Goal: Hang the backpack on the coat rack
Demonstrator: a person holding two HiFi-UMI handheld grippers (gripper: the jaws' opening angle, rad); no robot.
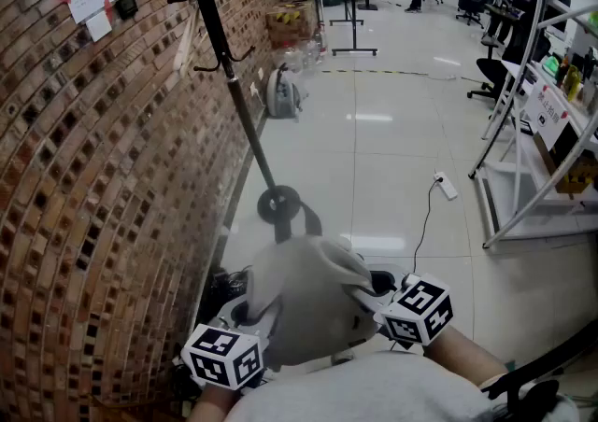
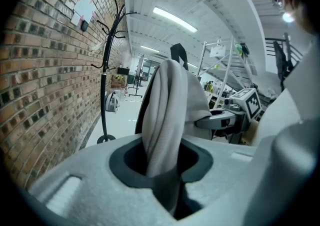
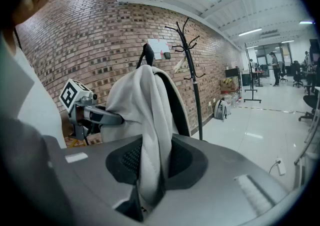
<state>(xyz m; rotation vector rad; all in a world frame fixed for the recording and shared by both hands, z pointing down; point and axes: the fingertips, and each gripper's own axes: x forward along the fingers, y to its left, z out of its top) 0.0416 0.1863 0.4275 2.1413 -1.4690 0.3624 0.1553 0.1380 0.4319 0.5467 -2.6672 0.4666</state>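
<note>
A light grey backpack (image 1: 304, 303) hangs close below me, held up between both grippers. My left gripper (image 1: 229, 355) is at its left side, and in the left gripper view the jaws (image 2: 162, 170) are shut on a thick fold of its grey fabric (image 2: 165, 105). My right gripper (image 1: 416, 310) is at its right side, likewise shut on a fold of the fabric (image 3: 150, 140). The black coat rack (image 1: 234, 84) stands ahead by the brick wall, with its round base (image 1: 278, 203) just beyond the backpack. Its hooks (image 3: 185, 45) are bare.
A second grey backpack (image 1: 280, 91) lies on the floor by the wall, farther back. A power strip (image 1: 447, 187) with its cable lies on the shiny floor at the right, beside a white metal frame (image 1: 523, 177). Dark cables (image 1: 220, 289) lie at the wall's foot.
</note>
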